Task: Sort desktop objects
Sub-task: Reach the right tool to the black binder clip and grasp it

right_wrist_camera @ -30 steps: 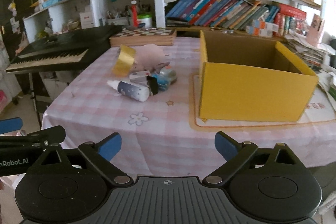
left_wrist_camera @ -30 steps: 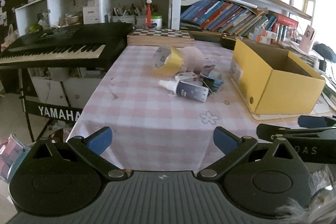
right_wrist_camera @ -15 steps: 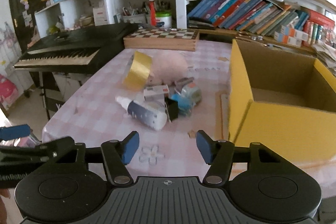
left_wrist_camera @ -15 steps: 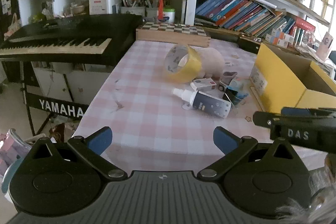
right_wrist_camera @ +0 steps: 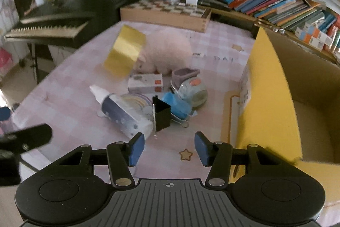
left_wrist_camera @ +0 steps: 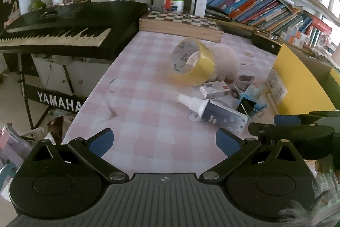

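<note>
Right wrist: bottle (right_wrist_camera: 124, 113) nozzle upper-left.

Both tools share one build: the left gripper (left_wrist_camera: 163, 142) has a ribbed grey palm plate bearing a small crosshair mark, flanked by two round black housings with shallow oval dimples; black linkage arms fixed with silver screws carry blue pads (left_wrist_camera: 101, 142) at the tips; the right gripper (right_wrist_camera: 169, 149) matches it, its blue pads (right_wrist_camera: 136, 149) squarer; triangular cut-outs pierce its arms.
</note>
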`<state>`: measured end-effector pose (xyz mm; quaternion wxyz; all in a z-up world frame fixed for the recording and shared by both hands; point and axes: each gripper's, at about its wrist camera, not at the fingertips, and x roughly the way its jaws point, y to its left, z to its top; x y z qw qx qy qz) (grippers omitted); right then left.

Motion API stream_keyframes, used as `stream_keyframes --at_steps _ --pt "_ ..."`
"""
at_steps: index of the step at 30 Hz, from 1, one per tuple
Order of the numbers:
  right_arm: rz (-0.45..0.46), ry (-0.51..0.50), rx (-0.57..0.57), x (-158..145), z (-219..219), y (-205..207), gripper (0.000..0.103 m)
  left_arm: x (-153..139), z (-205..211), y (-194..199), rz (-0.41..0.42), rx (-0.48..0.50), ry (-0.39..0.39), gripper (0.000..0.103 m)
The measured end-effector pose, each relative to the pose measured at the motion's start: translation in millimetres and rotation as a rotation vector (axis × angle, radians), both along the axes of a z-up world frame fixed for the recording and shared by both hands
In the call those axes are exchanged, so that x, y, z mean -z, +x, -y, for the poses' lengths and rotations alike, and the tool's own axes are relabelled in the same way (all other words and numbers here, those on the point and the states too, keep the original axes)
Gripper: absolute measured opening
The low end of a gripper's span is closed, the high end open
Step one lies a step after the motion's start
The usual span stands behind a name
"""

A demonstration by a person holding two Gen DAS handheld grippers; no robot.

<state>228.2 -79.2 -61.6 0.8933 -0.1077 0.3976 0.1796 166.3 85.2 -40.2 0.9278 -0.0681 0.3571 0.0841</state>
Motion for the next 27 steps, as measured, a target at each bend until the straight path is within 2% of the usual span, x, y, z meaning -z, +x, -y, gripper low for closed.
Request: stream_keyframes --at_steps 8,14,17,18,23,27 --pt "-0.014 -0.066 -0.044 14 -8 16 0.05 5 1 15 -0.016 -0.005 -0.015 0.103" --pt "-0.038 -0.034 -0.067 19 -9 31 0.053 7 0 24 -0.018 -0.011 -0.023 0.103" --pt "-0.062 -0.005 -0.098 19 -10 37 0.048 7 0 28 -0.022 -0.013 -0.023 0.103" --pt "-0.069 0.004 -0.109 19 -11 37 0.042 8 1 29 -0.024 -0.012 -0.024 0.103" --pt "-0.078 0.023 -0.137 12 -7 32 0.042 10 4 42 -0.032 0.009 -0.041 0.103" --pt "-0.087 0.004 -0.152 8 -3 23 0.042 12 7 60 -0.037 0.03 -0.095 0.103"
